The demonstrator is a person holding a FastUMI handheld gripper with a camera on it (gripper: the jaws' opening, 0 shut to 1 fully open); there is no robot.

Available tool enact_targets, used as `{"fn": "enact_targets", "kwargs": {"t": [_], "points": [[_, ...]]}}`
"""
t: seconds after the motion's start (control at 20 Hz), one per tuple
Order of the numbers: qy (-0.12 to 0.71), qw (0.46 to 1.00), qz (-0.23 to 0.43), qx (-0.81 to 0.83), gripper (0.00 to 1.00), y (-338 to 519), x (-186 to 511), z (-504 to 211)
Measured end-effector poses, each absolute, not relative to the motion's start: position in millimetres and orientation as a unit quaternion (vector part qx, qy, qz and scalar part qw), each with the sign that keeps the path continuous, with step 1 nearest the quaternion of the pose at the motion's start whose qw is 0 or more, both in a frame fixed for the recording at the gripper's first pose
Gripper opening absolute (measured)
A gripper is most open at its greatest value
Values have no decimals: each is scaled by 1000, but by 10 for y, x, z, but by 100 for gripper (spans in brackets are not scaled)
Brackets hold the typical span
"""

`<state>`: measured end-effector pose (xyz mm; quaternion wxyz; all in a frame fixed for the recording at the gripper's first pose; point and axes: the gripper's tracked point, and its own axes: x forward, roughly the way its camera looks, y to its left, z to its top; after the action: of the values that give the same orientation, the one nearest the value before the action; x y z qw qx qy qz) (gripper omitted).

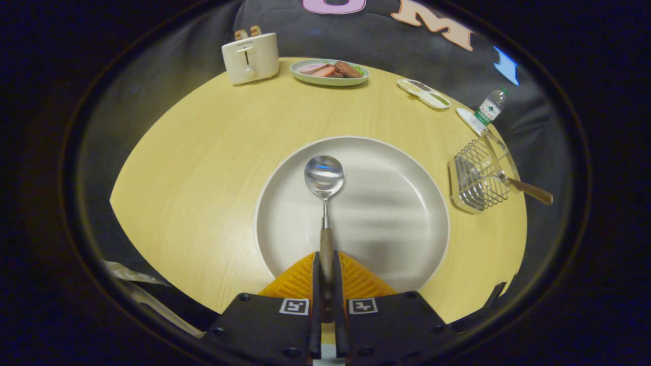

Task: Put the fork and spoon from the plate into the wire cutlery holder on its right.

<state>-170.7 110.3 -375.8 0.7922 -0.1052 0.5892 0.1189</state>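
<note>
Both fingers of the tool (326, 264) clamp the spoon (324, 203) handle (above the plate (396, 213)).

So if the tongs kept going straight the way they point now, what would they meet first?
The tongs, shut on the wooden-handled metal spoon, point across the round white plate. Past its far rim lies bare wooden table, then probably the oval green dish of food; depth is unclear.

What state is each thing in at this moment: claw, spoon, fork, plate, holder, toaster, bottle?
claw: shut on the spoon's wooden handle
spoon: gripped, bowl pointing ahead over the plate
fork: already in the holder, handle sticking out
plate: bare apart from the spoon above it
wire cutlery holder: upright, holding the fork
toaster: bread in its slots
bottle: upright, capped
</note>
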Motion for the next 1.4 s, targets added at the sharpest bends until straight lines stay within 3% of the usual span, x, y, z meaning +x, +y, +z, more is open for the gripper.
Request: {"fn": "enact_targets", "kwargs": {"t": [0.35,0.55,1.4], "points": [[582,795,131,-115,14,936,-1539,-3581],[600,779,144,-115,8,839,-1602,-3560],[591,779,161,-136,8,137,-1180,-2952]]}}
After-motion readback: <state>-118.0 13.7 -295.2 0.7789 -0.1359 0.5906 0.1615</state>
